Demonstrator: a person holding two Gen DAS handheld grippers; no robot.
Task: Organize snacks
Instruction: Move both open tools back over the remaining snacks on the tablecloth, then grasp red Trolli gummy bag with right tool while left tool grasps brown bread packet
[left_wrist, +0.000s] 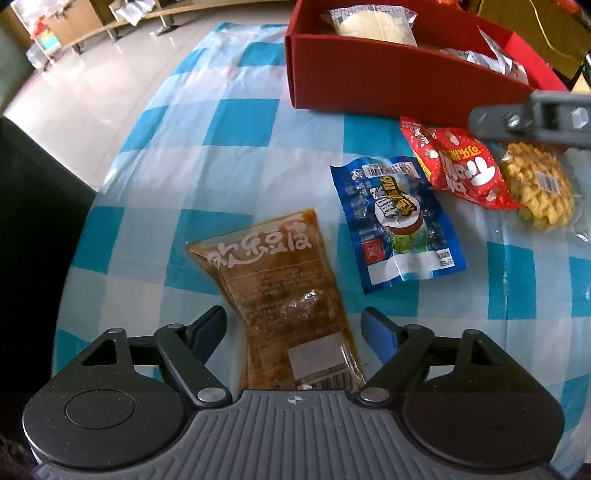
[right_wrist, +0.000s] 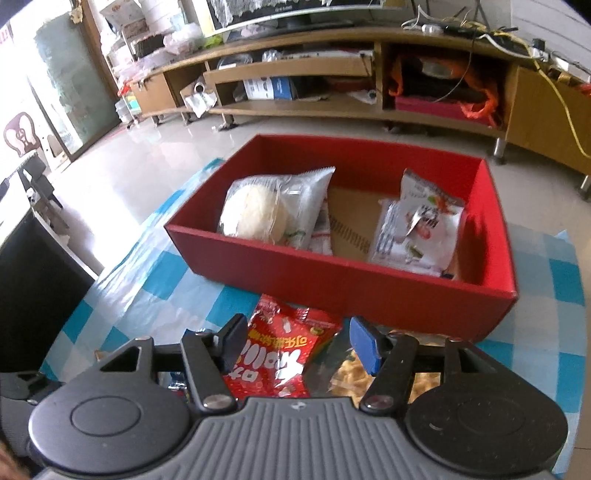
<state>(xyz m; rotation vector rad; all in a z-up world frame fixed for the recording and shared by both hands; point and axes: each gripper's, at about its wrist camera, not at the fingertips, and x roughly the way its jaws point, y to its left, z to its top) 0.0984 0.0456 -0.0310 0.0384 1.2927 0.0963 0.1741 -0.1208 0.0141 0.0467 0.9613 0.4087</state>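
Note:
My left gripper (left_wrist: 293, 325) is open, its fingers on either side of a brown sauce-coloured snack pack (left_wrist: 284, 295) lying on the checked cloth. A blue snack pack (left_wrist: 397, 221), a red snack pack (left_wrist: 458, 166) and a clear pack of yellow twists (left_wrist: 539, 188) lie to its right. My right gripper (right_wrist: 295, 339) is open just above the red pack (right_wrist: 284, 354), with the yellow twists (right_wrist: 351, 373) beside it. The red box (right_wrist: 354, 291) ahead holds a white bun pack (right_wrist: 266, 210) and white snack packs (right_wrist: 417, 229). The right gripper's finger shows in the left wrist view (left_wrist: 517, 120).
The table carries a blue-and-white checked cloth (left_wrist: 207, 155); its left edge drops to a tiled floor (left_wrist: 81, 96). A low wooden TV cabinet (right_wrist: 369, 74) stands beyond the box. A dark object (right_wrist: 33, 295) sits at the table's left.

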